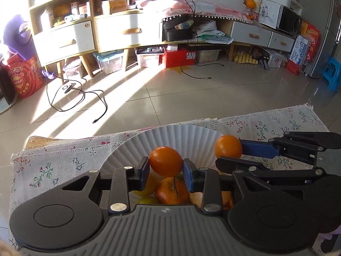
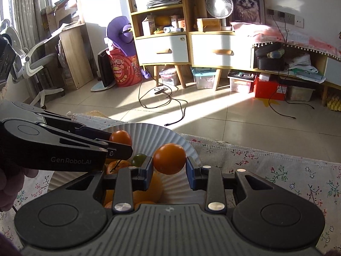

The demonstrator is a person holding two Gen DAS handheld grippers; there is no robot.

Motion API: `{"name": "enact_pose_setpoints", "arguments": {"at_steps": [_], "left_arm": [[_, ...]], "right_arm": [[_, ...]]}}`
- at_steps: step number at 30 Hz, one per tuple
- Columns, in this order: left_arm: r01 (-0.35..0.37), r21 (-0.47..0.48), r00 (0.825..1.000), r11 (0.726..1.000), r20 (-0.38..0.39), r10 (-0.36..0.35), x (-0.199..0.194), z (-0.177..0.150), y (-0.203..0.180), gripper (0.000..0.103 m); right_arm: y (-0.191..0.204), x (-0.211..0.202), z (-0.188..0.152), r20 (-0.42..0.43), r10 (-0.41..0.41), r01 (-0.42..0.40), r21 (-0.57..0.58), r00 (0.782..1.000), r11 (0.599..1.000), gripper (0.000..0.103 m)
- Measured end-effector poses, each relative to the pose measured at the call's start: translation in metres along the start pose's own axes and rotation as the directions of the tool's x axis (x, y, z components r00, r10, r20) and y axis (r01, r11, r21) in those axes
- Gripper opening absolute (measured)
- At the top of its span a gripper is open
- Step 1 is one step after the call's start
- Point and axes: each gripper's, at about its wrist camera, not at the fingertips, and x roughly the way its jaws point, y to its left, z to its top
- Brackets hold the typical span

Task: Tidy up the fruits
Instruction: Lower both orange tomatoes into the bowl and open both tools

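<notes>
The left gripper (image 1: 166, 169) pinches a smooth round orange fruit (image 1: 166, 161) between its blue-padded fingers (image 1: 188, 176), both pads pressed against the fruit's sides. That fruit hangs above the white fluted paper plate (image 1: 166, 134), over a pile lying in the plate: a dimpled orange mandarin with a dry twig across it (image 1: 171, 191), a yellow fruit (image 1: 151, 184) to its left, and a peeled-looking orange piece (image 1: 197, 198) to its right.

The right gripper (image 2: 169, 171) likewise clamps a second smooth orange fruit (image 2: 169, 159), its dark fingers (image 2: 148, 171) tight on either side, held above the right part of the same plate (image 2: 149, 131). From this view the left gripper (image 2: 120, 147) reaches in from the left, its fruit (image 2: 120, 137) near the plate's far rim, and a dark green round fruit (image 2: 138, 159) sits in the plate between the two held fruits.

The plate rests on a floral-printed white cloth (image 1: 53, 170), which spreads out on both sides of it.
</notes>
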Motion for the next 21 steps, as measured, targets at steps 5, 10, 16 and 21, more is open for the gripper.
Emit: {"name": "enact_pose_setpoints", "arguments": {"at_steps": [5,10,16,21], "left_arm": [[-0.003,0.012,1.0,1.0,-0.007,0.003,0.0026,0.0024,0.0014,0.036],[0.006,0.031,1.0,1.0,-0.016,-0.005,0.0051,0.005,0.0019,0.036],[0.015,0.038,1.0,0.999,-0.019,-0.015,0.0077,0.0061,0.0044,0.036],[0.013,0.05,1.0,0.999,-0.009,-0.013,0.0082,0.0057,0.0039,0.036]], "right_arm": [[-0.001,0.0039,-0.0002,-0.003,0.007,-0.007,0.001,1.0,1.0,0.03],[-0.0031,0.0077,0.0017,-0.009,0.014,-0.014,0.002,1.0,1.0,0.03],[-0.0053,0.0103,0.0029,-0.01,0.025,-0.025,0.006,1.0,1.0,0.03],[-0.0056,0.0103,0.0037,-0.008,0.029,-0.029,0.014,1.0,0.999,0.031]]}}
